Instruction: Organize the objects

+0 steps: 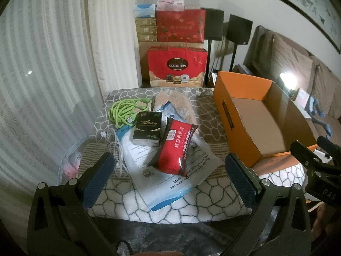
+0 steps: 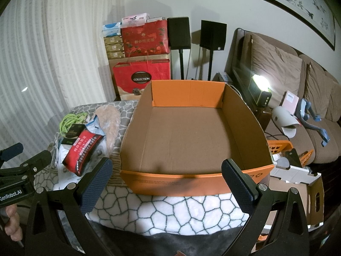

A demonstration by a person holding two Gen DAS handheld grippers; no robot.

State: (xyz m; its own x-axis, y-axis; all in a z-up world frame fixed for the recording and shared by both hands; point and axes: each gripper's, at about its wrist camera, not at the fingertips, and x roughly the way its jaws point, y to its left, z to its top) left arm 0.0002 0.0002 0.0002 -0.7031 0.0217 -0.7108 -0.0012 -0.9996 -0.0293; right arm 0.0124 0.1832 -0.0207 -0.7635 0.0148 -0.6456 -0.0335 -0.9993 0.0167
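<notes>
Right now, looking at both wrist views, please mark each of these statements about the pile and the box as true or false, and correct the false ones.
1. The orange box holds several items. False: it holds nothing.
2. The red packet lies on top of the white plastic bag. True.
3. The left gripper is shut on the green cable. False: its fingers stand wide open, holding nothing.
4. The black tissue pack sits beside the red packet. True.
5. The right gripper is shut. False: it is open, pointing at the box.
</notes>
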